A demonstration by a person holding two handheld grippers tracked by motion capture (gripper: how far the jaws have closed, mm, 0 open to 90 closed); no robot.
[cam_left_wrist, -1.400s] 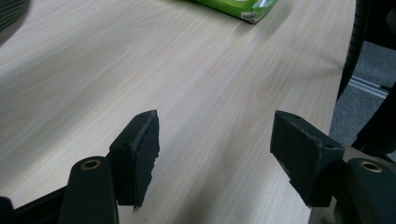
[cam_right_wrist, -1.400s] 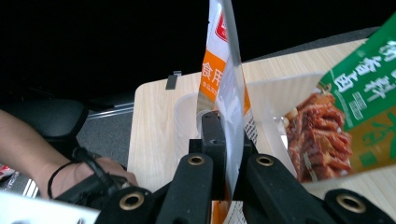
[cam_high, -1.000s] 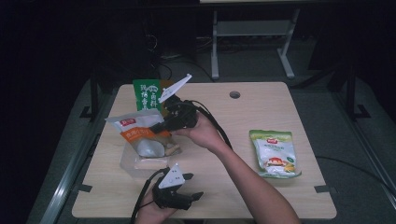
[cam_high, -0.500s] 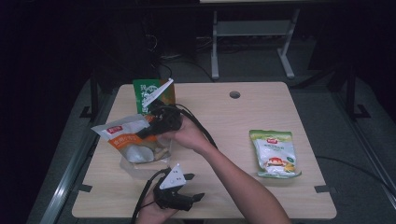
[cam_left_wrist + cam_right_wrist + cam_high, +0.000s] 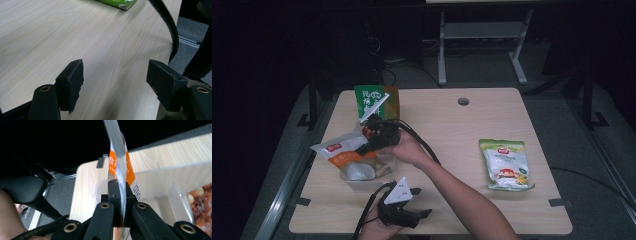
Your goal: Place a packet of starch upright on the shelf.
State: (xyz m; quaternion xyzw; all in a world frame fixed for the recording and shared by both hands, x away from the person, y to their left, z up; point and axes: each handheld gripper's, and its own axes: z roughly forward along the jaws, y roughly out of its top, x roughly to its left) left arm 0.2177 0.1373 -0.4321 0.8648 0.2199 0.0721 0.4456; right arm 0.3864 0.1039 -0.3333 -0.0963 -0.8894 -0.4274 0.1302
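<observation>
So my right gripper (image 5: 364, 145) is clamped tight on the orange-and-white snack pouch (image 5: 343, 154), pinching it along its edge. In the right gripper view the two black jaws sit squeezed together with the pouch (image 5: 130, 173) standing up thin between them, orange print on one face. From the high view the pouch hangs tilted over the clear plastic container (image 5: 384, 167) at the left side of the wooden table (image 5: 452, 130), its lower end down by the container, though I can't tell if it's actually touching the bottom. The right gripper view also catches a clear wall of that container (image 5: 175, 176) and what looks like another snack pack with a nut picture inside it, at the far right edge. My left gripper (image 5: 424, 214) is parked near the front edge of the table, jaws wide apart with nothing between them; in the left gripper view it's just bare wood grain between the pads (image 5: 72, 82), plus a black cable (image 5: 170, 27) curving across the top right. Other stuff around: a green pouch (image 5: 373, 100) standing just behind the container, and a green-and-white snack bag (image 5: 506, 164) lying flat well off to the right of everything.
</observation>
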